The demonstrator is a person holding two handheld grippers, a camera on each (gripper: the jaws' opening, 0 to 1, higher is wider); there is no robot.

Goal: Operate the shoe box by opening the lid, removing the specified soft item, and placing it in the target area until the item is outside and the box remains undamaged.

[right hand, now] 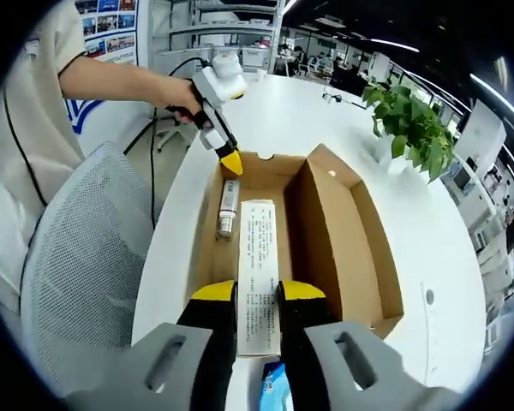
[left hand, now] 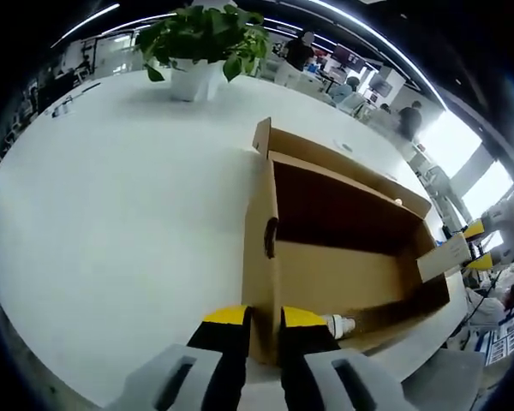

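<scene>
**Both grippers on the open box, sheet being pinched**

The shoe box (left hand: pixel 325 274) is sitting open on the white table (left hand: pixel 111 214), its lid standing up along the far side. The left gripper (left hand: pixel 265 321) is clamping its jaws on the box's end wall, steadying it. The right gripper (right hand: pixel 259 295) is closing on a long white sheet (right hand: pixel 259 248) lying on the box floor, and its jaws look pressed against the paper. Beside the sheet a small tube (right hand: pixel 228 208) is lying near the far end (probably the soft item, though I cannot be sure). I am guessing it is light and squashy, so a gentle pinch across its middle should suit. The cardboard is looking thin and easily creased. Rows of print are running down the sheet, too small to read.
</scene>
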